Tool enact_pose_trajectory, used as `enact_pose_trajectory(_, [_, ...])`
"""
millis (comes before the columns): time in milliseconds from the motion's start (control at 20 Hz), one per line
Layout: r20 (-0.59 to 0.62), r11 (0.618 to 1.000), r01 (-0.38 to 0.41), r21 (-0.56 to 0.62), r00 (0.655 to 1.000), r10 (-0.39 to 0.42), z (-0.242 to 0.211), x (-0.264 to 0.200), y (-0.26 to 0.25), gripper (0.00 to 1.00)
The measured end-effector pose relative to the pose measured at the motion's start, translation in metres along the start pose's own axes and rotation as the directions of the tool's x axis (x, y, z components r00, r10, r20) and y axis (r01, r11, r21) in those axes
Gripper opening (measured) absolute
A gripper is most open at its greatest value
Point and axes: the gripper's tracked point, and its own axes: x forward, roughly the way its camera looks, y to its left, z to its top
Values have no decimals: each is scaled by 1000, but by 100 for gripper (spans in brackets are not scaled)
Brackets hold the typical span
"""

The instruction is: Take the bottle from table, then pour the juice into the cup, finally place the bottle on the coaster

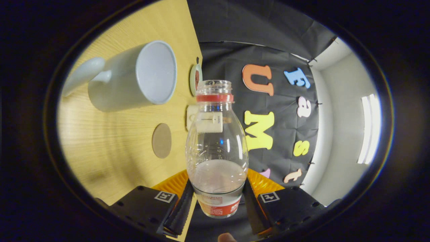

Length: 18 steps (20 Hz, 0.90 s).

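1. The gripper (pixel 217 201) grasps the bottle (pixel 217 148): both fingers press against its lower body, one on each side, just above the red label band.
2. The bottle is clear, uncapped, with a red ring below its open mouth; a small amount of pale liquid sits in its lower part, toward the fingers. It is lifted off the wooden table (pixel 111 151), and the view is rolled, so the tabletop stands upright beside the bottle.
3. The cup (pixel 132 77), a pale mug with a handle, stands on the table beside the bottle's neck, apart from it, its opening showing an empty inside.
4. The round brown coaster (pixel 161 140) lies flat on the table beside the bottle's middle, not touching it.
5. A small round green-rimmed object (pixel 195 79) and a small white object (pixel 191 116) sit at the table edge close to the bottle's neck.
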Motion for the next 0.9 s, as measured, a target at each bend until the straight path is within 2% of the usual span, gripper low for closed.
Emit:
enact_pose_trajectory(600, [20, 991, 30, -129, 999, -27, 8, 7, -16, 77])
enact_pose_trajectory(900, [25, 987, 35, -154, 999, -31, 5, 8, -25, 77])
